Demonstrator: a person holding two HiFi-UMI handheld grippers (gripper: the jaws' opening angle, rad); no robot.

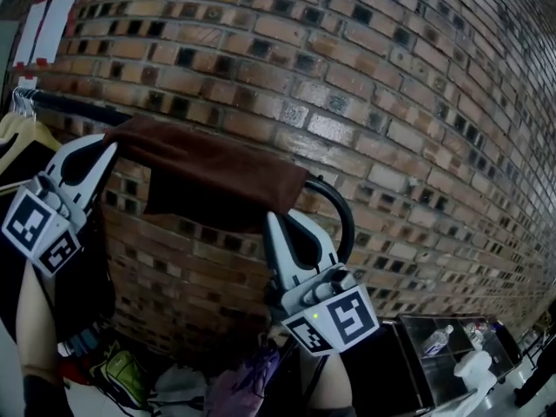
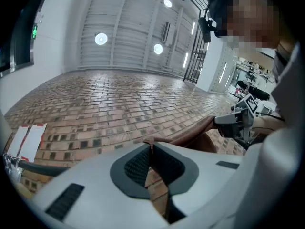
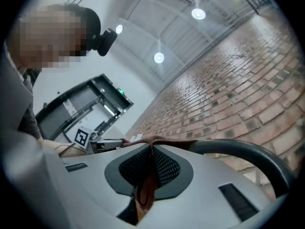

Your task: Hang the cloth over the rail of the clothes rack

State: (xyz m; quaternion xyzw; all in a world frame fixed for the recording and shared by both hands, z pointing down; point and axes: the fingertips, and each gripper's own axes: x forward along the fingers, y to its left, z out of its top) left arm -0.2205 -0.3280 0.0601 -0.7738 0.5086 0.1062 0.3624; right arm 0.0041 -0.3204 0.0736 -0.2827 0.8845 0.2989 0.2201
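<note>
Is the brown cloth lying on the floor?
No, the cloth is draped over the black rail, well above the floor.

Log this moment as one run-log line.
left gripper: shut on cloth | right gripper: shut on cloth | cloth: spread between both, draped over rail | released: not yet

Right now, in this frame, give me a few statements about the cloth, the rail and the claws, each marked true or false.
1. The cloth is brown. True.
2. The left claw is open and empty. False: it is shut on the cloth's edge.
3. The right claw is shut on the cloth. True.
4. The cloth lies on the floor. False: it lies over the rail.
5. The wall behind is brick. True.
6. The rail is white. False: it is black.
</note>
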